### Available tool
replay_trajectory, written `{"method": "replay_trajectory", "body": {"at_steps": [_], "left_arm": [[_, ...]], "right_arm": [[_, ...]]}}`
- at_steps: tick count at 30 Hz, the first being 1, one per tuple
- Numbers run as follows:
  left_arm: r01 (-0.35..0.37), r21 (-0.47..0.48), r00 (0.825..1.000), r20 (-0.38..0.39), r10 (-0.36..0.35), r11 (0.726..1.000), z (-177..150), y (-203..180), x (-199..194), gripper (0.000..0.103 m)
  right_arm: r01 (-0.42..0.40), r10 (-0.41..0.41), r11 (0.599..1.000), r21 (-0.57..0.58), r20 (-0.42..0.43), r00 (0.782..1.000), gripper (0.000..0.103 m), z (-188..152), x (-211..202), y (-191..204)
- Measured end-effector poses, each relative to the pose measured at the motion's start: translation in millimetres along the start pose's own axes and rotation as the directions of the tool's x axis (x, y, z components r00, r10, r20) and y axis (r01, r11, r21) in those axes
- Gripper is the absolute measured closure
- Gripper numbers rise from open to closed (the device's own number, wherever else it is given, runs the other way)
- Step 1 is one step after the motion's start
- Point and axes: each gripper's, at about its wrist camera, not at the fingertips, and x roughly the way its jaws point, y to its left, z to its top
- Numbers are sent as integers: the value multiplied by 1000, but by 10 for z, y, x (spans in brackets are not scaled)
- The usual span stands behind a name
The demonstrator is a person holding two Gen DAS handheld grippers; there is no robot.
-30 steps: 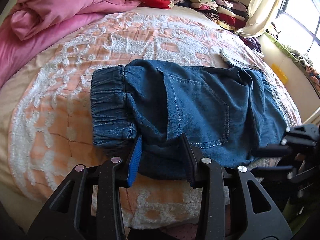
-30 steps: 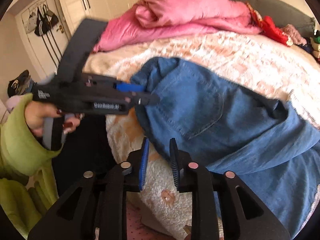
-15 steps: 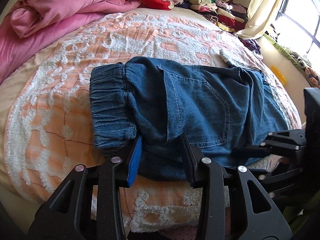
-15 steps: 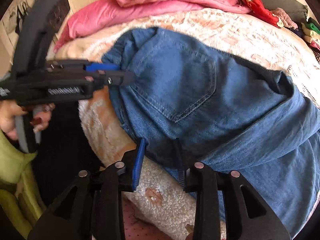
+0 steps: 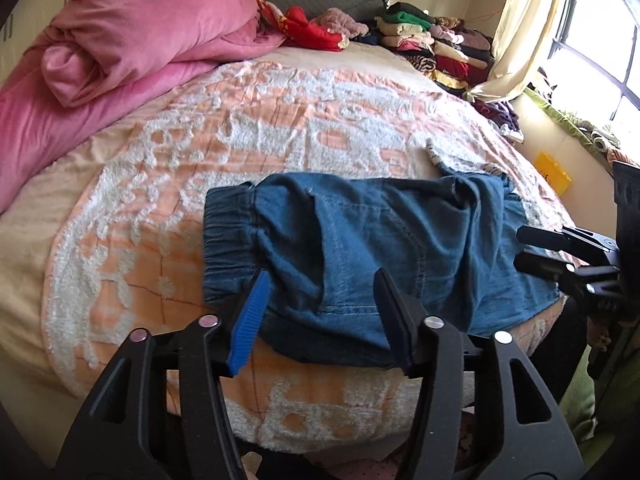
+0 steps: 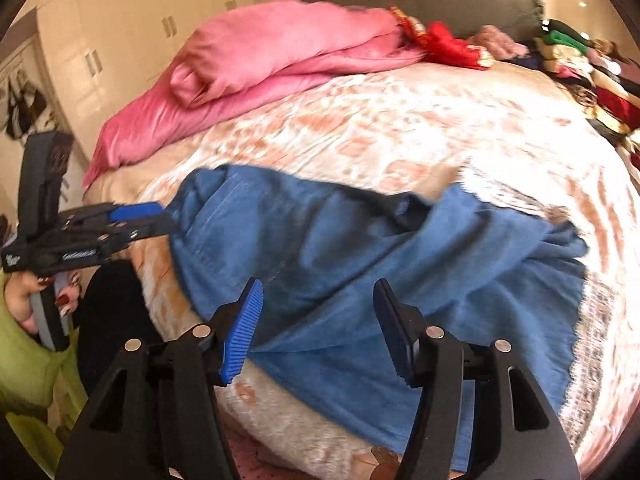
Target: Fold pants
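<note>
Denim pants (image 5: 360, 240) lay folded on the peach-and-white bedspread (image 5: 240, 120), near its front edge, elastic waistband toward the left. My left gripper (image 5: 320, 312) stood wide open over the near hem, gripping nothing. My right gripper (image 6: 316, 320) was also wide open above the cloth, empty. Behind lay a pink duvet (image 5: 120, 40).
</note>
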Motion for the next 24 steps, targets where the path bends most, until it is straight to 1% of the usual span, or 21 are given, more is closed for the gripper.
{"method": "replay_trajectory", "body": {"at_steps": [2,4,8,13,16,18,21,22,24], "left_arm": [[7,9,1000,3,-7,1000,18,-64,-16,49],[18,22,1000,3,-18,1000,33,-146,-19,47],[54,48,999,-7,-54,997,48,-318,20,47],[119,78,992,-43,-116,990,48,-573,151,47],[181,93,981,-86,-174,979,33,-743,287,47],[212,109,973,-113,-200,971,19,-847,372,47],[272,110,954,-163,-253,956,-9,-1017,538,49],[286,111,948,-180,-264,952,-15,-1076,613,49],[291,119,944,-200,-264,949,-27,-1165,716,49]], "right_arm": [[21,-22,999,30,24,999,40,-14,-91,-139],[35,-37,998,49,40,998,36,-25,-185,-231],[70,-76,994,89,68,995,36,-43,-317,-417],[107,-118,985,137,77,990,35,-34,-376,-625],[134,-148,977,164,78,986,35,23,-379,-770],[150,-164,973,178,68,984,35,94,-351,-863],[168,-179,970,178,49,983,35,214,-258,-962],[170,-180,970,176,43,983,35,258,-215,-986],[173,-180,969,177,26,983,35,357,-110,-1044]]}}
